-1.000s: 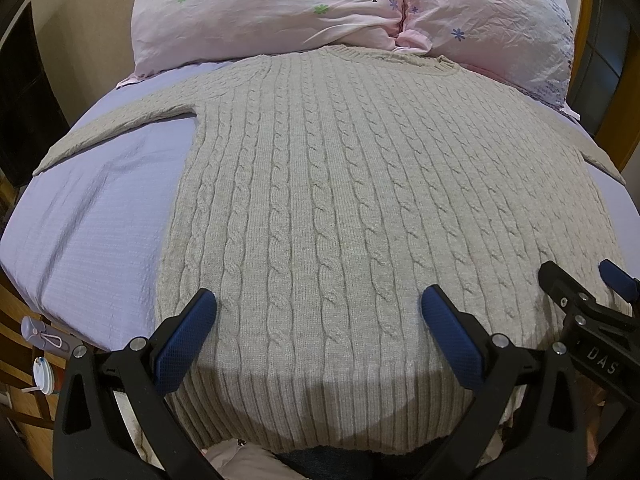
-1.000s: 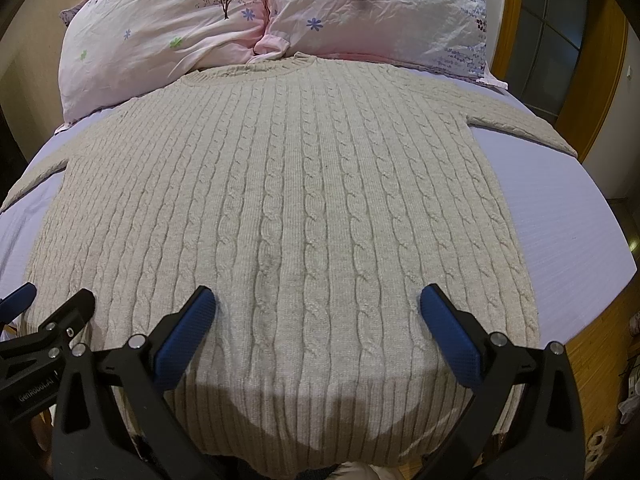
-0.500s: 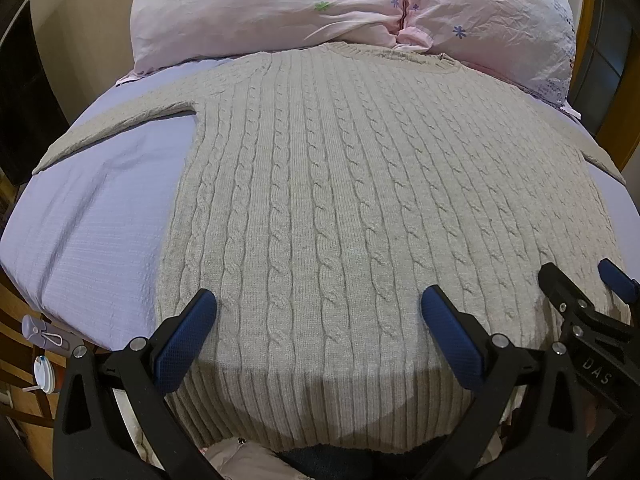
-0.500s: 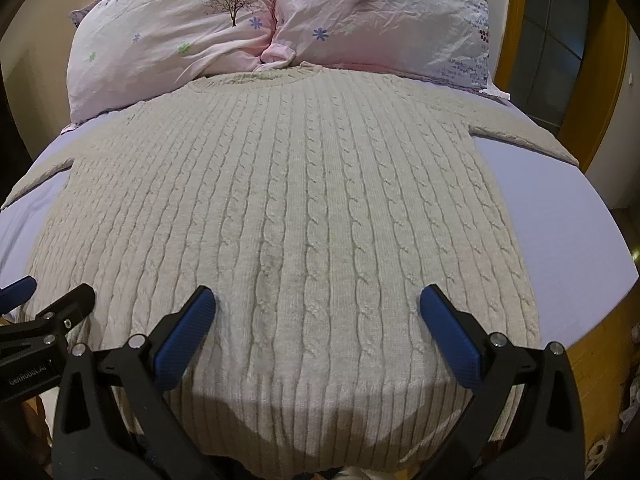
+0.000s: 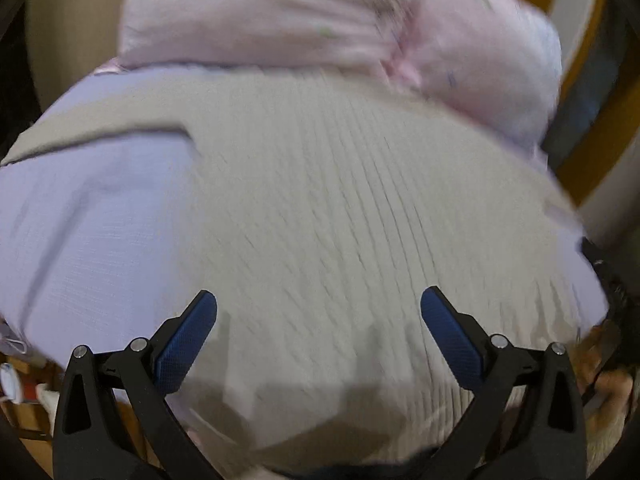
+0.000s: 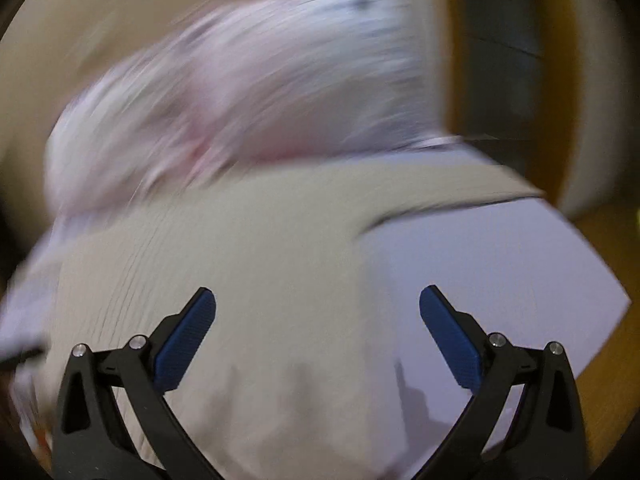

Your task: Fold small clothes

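Both views have gone from sharp to heavily smeared within the last half second, so both tools are now swinging fast where before they hung almost motionless over the hem. The left gripper (image 5: 319, 334) has turned toward the left side: the sweater (image 5: 340, 208) now fills the middle and right of its view, with far more of the lilac bedsheet (image 5: 80, 240) showing on the left and the left sleeve (image 5: 100, 128) stretched across the far left. The right gripper (image 6: 318, 334) has turned the other way, so the sweater's right edge now runs between its fingers, with bare sheet near right and the right sleeve (image 6: 460, 184) reaching away to the far right. The pink pillows (image 5: 280, 20) sit at the far end of the bed, beyond the collar

Both claws stand wide apart and hold nothing. The sweater lies flat and face up on the bed, unfolded. I judge the tools are splitting toward opposite sides, probably heading for the sleeves or side edges to begin the first fold; no grasp has been made yet
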